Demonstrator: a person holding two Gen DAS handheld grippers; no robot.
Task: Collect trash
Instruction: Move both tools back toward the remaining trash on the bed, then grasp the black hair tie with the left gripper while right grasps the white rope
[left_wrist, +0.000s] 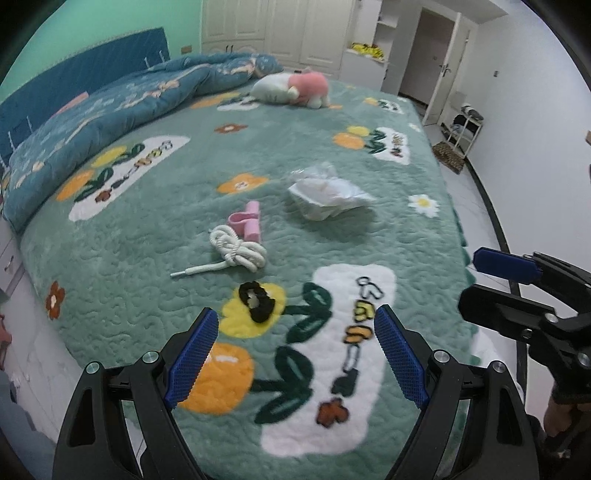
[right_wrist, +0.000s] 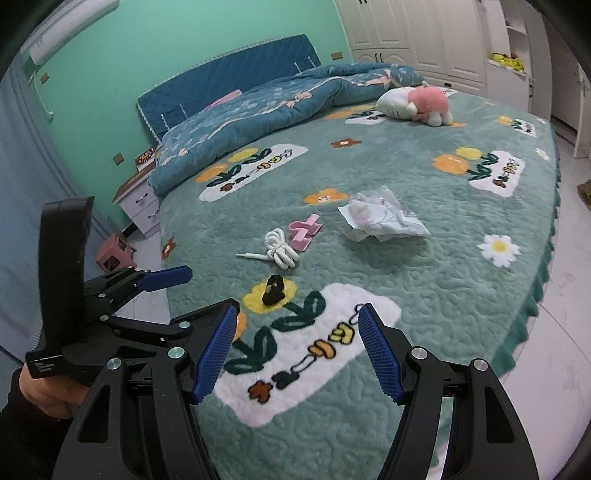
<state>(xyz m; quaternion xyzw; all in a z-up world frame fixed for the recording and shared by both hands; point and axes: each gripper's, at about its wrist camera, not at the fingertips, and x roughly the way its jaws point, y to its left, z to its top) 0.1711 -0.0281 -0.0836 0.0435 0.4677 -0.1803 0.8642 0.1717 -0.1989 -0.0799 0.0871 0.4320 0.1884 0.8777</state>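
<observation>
2 grippers, left gripper (left_wrist: 295, 354) and right gripper (right_wrist: 297, 354), gape empty above bedspread (left_wrist: 177, 229); crumpled wrapper (left_wrist: 327, 192) lies ahead.

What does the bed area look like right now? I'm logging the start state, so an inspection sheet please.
Surface: green flowered bedspread, unobstructed near the claws.
Job's things: crumpled wrapper mid-bed, untouched.
Clutter: white cord touching a pink clip; black scrunchie; plush toy; blue quilt bunched by the headboard.
Grippers: left claw and right claw open, empty, above the near edge.
Cables: only the white cord.
Surroundings: wardrobe, open door, nightstand.
</observation>
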